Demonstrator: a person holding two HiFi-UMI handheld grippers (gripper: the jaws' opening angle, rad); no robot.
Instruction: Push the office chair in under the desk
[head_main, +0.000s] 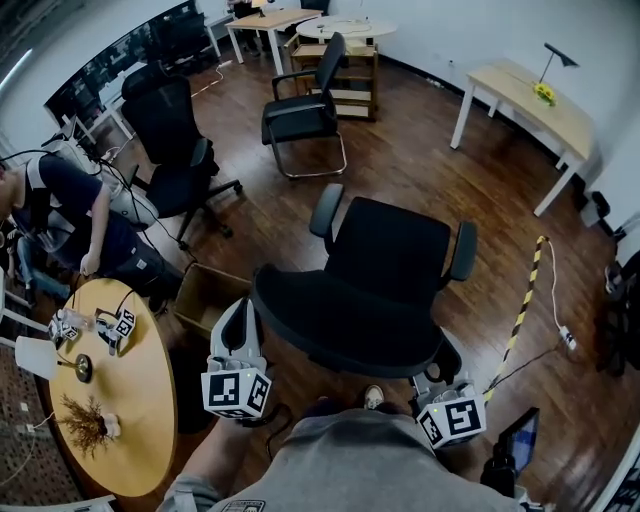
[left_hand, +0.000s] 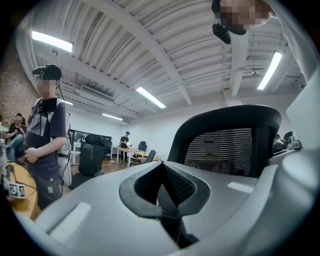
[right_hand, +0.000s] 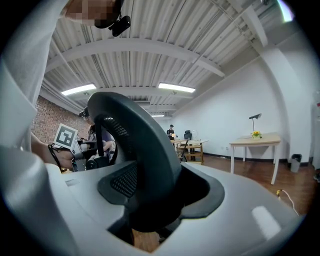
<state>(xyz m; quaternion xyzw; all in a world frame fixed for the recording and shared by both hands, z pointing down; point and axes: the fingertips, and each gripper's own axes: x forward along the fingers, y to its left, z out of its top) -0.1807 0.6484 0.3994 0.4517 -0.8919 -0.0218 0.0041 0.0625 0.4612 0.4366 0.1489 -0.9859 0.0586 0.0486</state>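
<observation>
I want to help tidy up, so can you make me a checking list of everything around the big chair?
Surface: brown wooden floor.
Job's things: black office chair stands out on the open floor; the pale desk is far off by the right wall, and the chair is not yet under it.
Clutter: cardboard box left of the chair; round table with small things on it.
Grippers: left gripper shut, empty, beside the backrest; right gripper has its jaws around the backrest's edge and seems to grip it.
Cables: white cable on the floor at right, by a black-and-yellow strip.
Surroundings: second office chair, visitor chair, a person.
</observation>
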